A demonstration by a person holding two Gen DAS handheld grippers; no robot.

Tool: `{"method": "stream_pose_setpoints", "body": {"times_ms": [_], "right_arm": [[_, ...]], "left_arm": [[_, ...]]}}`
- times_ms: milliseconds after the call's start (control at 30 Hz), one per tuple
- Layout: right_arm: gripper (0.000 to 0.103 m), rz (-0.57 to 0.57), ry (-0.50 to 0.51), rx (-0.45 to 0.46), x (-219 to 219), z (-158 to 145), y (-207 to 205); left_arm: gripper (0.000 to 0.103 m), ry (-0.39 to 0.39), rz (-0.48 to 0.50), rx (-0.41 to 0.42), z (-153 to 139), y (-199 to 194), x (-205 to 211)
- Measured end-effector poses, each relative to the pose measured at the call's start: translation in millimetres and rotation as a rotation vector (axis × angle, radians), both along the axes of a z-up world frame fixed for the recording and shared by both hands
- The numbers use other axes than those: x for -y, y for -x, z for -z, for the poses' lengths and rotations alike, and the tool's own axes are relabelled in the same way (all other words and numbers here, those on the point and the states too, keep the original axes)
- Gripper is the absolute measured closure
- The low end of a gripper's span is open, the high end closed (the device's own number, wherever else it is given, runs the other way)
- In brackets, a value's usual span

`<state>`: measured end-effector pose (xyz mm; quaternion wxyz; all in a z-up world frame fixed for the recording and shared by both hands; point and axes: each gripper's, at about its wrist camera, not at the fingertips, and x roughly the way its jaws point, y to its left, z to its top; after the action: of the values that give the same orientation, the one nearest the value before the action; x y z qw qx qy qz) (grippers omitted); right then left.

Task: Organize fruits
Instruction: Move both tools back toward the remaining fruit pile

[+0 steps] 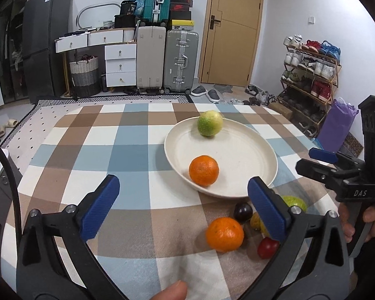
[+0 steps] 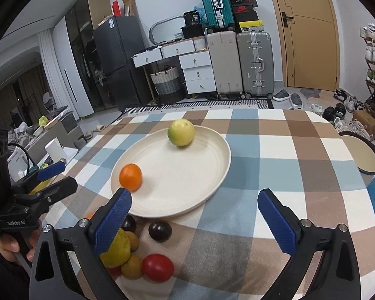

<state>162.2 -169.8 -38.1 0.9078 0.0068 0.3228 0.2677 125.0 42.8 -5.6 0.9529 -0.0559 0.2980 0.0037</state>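
A: On the checked cloth of the counter [image 1: 92,150], the cream plate [image 1: 250,165] holds 2 fruits: 1 orange [image 1: 203,170] near its front rim, 1 green-yellow fruit [image 1: 210,126] at the far side. Both look blurred, so possibly not settled.

B: Claws? Left claw [image 1: 183,206] and right claw [image 2: 195,220] both gape wide, nothing between the pads.

A: Remaining pile sits just in front of the plate: another orange [image 1: 225,234], a dark plum [image 2: 160,231], a red fruit [image 2: 158,267], a yellow-green pear [image 2: 116,250], some small brownish ones.

B: Handling estimate: oranges firm, light, round, so liable to roll; grip across the widest part. Plum and red fruit look smooth-skinned, probably slippery and easily bruised; gentle squeeze. Pear is irregular; take its broad lower body.

A: Cloth is soft, slightly wrinkled near the pile. Plate is shallow with a low rim, so poor containment.

B: Room: suitcases [image 1: 180,62], white drawers [image 1: 120,65], wooden door [image 1: 232,30], shoe rack [image 1: 310,75].
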Motion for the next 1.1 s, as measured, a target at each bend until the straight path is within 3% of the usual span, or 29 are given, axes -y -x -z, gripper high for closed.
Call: {"method": "stream_pose_setpoints", "body": {"times_ms": [233,600,1100], "right_arm": [[0.000,-0.004,0.053,-0.016,14.0,6.5,16.0],[0.000,-0.072,0.065,-0.035,16.6,1.4,25.9],[0.000,-0.148,0.152,-0.083,5.4,13.9,28.9]], "left_arm": [[0.001,-0.006,0.016,-0.027,7.0,15.8,1.1],[0.001,-0.087,0.069,-0.045,14.6,21.3,23.2],[0.001,-0.041,0.117,-0.111,27.3,11.9,24.2]]}}
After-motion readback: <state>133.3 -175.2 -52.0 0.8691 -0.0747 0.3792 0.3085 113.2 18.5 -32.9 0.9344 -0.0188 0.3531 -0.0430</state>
